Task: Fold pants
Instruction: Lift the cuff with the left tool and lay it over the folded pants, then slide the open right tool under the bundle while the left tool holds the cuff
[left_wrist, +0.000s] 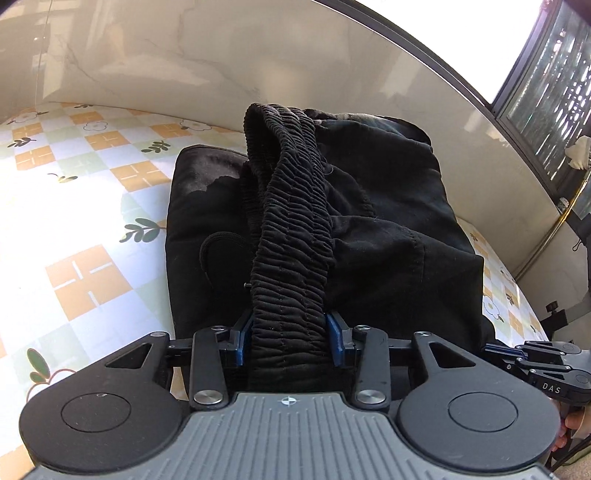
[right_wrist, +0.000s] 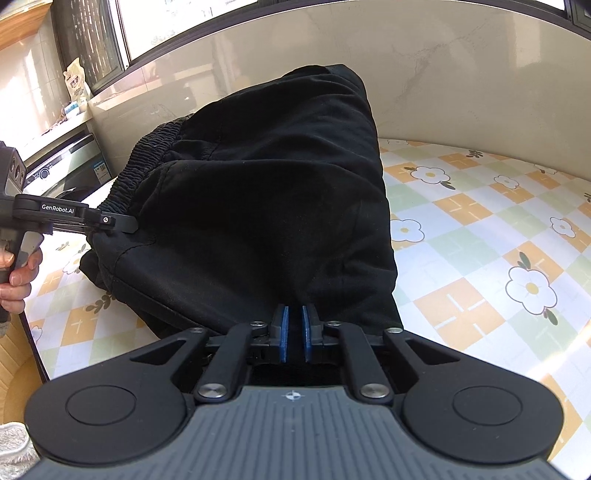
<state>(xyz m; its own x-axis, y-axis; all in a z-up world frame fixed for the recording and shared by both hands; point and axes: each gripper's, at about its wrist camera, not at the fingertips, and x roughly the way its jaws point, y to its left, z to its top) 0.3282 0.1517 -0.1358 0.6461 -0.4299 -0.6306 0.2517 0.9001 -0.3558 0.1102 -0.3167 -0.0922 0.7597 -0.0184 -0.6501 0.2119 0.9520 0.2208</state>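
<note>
Black pants (left_wrist: 388, 221) lie bunched in a thick folded heap on the checked floral tablecloth (left_wrist: 85, 277). Their ribbed elastic waistband (left_wrist: 291, 221) runs up from my left gripper (left_wrist: 290, 332), whose blue pads sit against both of its sides and grip it. In the right wrist view, my right gripper (right_wrist: 294, 325) is pinched nearly shut on a thin edge of the pants (right_wrist: 258, 184) at the near side. The left gripper (right_wrist: 129, 225) shows there at the heap's left edge, below the waistband (right_wrist: 147, 162). The right gripper (left_wrist: 491, 349) appears at the right in the left wrist view.
A pale marble wall (left_wrist: 258, 55) rises just behind the table, with a dark-framed window (left_wrist: 535, 92) above. A person's hand (right_wrist: 16, 280) holds the left gripper's handle. An appliance (right_wrist: 66, 166) and a bag (right_wrist: 77, 85) stand at the left. The table edge (right_wrist: 33, 332) lies near left.
</note>
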